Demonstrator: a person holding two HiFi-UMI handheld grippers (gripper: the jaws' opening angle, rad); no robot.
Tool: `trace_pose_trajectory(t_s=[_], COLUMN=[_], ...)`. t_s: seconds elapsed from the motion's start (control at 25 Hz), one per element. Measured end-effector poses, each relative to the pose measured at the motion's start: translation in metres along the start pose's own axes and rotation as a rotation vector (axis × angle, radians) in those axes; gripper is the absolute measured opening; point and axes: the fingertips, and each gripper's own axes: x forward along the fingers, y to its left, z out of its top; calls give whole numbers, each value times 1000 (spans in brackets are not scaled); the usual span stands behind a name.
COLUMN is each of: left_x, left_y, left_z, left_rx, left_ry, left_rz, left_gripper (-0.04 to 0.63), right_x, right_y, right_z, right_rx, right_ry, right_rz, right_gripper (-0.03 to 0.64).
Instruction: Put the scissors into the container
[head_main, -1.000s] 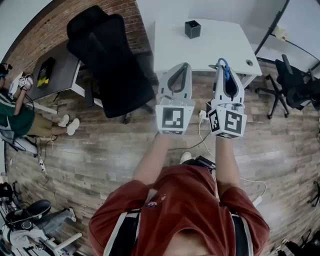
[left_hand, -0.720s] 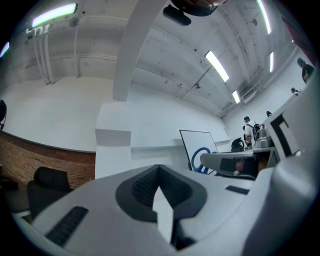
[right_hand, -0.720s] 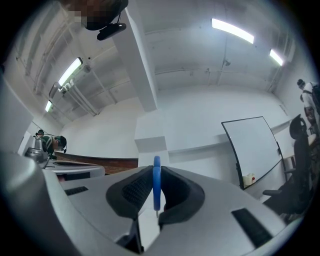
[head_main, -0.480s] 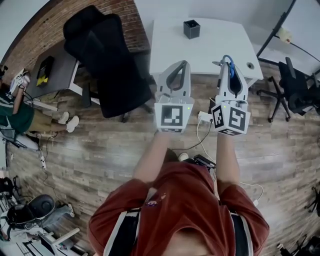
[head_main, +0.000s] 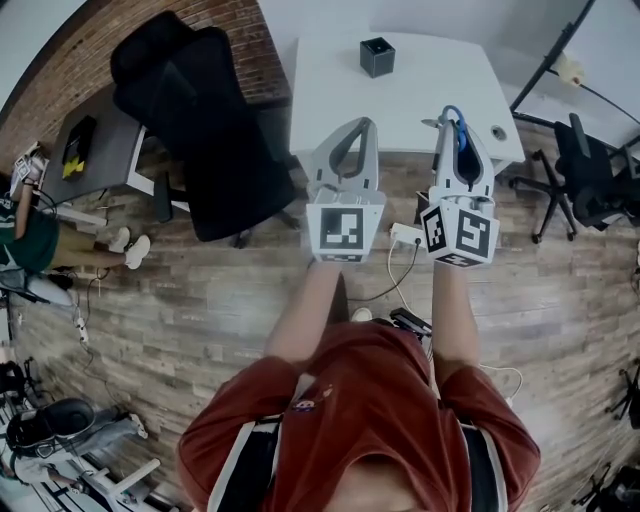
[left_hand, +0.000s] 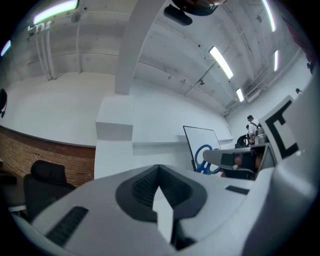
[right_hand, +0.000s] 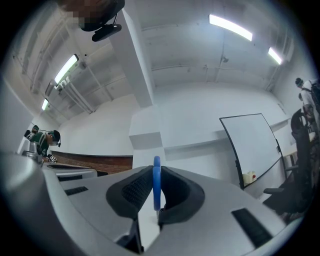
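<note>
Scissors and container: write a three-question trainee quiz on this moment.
1. True or false: the scissors already lie in the container.
2. Multiple choice: the container stands on A) the floor, B) the white table, C) the black chair.
3. Fill in: the left gripper is shut and empty; the scissors are clamped in the ___ gripper.
Key: 1 false; 2 B; 3 right, the right gripper is shut on the blue handle.
</note>
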Motion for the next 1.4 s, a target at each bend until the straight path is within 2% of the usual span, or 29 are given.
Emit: trace_pose_trajectory(t_s=[0.44, 0.72, 1.2, 1.4], left_x=[54, 96, 161, 184], left_y=[43, 90, 175, 189], left_z=[-24, -35, -53, -64], left_rx=[-31, -44, -69, -88], left_ry=[-9, -15, -44, -43], left_rz=[-12, -29, -53, -85], left_gripper=[12, 12, 12, 12], right_x=[65, 127, 223, 245], right_y=[18, 37, 71, 75], right_z=[-28, -37, -58, -66], right_rx=[-34, -74, -113, -122], right_ry=[25, 26, 27, 29], right_rz=[11, 13, -19, -44], right_gripper=[55, 55, 55, 55])
